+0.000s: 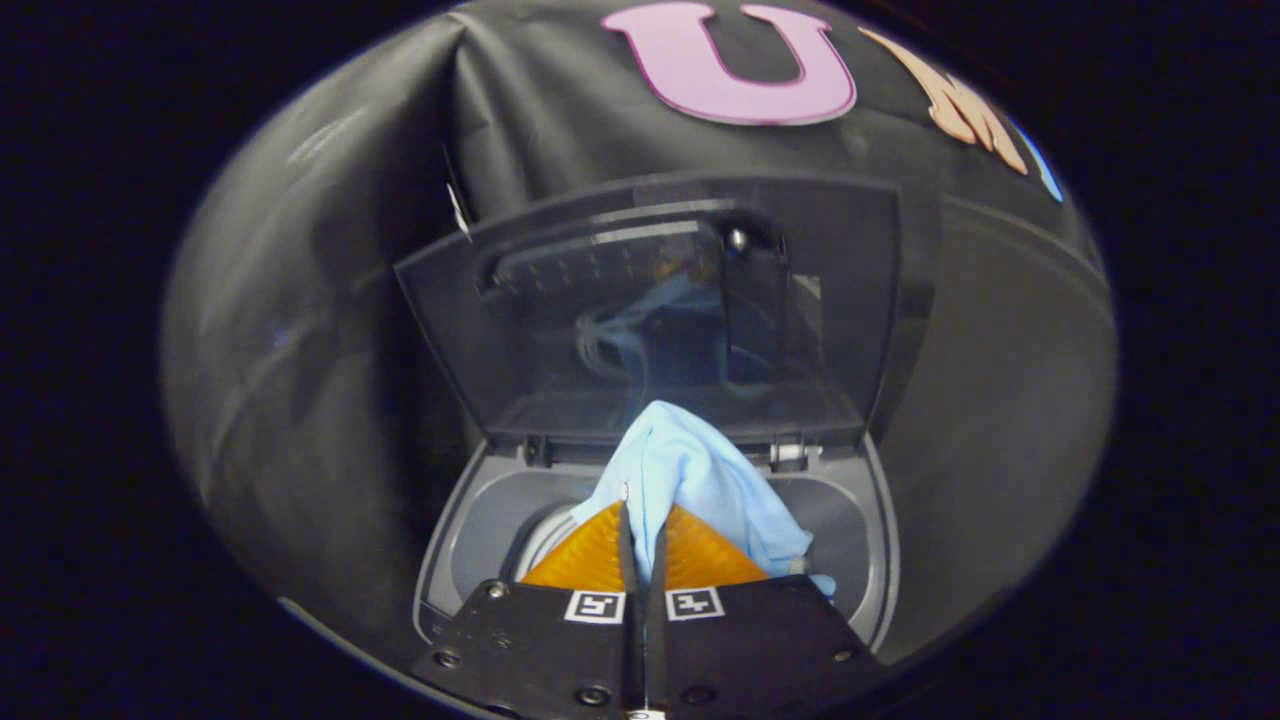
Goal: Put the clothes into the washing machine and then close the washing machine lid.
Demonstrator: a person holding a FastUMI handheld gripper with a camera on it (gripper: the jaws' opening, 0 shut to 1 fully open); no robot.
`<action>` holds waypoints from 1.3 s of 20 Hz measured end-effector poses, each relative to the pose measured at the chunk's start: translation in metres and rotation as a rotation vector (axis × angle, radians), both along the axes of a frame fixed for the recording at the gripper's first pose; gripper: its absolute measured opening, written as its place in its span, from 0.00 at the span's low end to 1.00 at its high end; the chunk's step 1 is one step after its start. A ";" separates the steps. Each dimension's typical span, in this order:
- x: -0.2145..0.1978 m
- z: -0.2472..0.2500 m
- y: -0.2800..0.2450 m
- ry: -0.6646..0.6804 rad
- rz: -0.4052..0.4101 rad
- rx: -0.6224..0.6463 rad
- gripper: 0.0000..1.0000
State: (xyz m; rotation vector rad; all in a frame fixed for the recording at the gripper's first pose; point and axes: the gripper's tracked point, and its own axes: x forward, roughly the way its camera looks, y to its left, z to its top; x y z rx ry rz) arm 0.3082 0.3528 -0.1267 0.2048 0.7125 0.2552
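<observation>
Fingers [642, 520] of your gripper pinch the light blue cloth [700, 480] above the washing machine [880, 560], its lid [650, 310] raised.

Top-loading washing machine [455, 540], grey rim around a round tub opening, carries the load. Its lid [640, 310] stands raised at the back, hinged, glass panel facing forward. Light blue cloth [700, 480] hangs over the opening, pinched between the gripper [640, 520] fingers, which press together on it.
</observation>
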 end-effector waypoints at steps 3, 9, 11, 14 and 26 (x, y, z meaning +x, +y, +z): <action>-0.001 -0.034 -0.008 0.111 -0.053 0.020 0.01; -0.001 -0.069 0.001 0.226 -0.028 0.003 0.03; -0.002 -0.076 0.007 0.251 -0.008 -0.007 0.03; -0.005 -0.088 0.016 0.282 0.028 -0.012 0.05; 0.013 -0.035 0.001 0.196 -0.100 0.057 0.98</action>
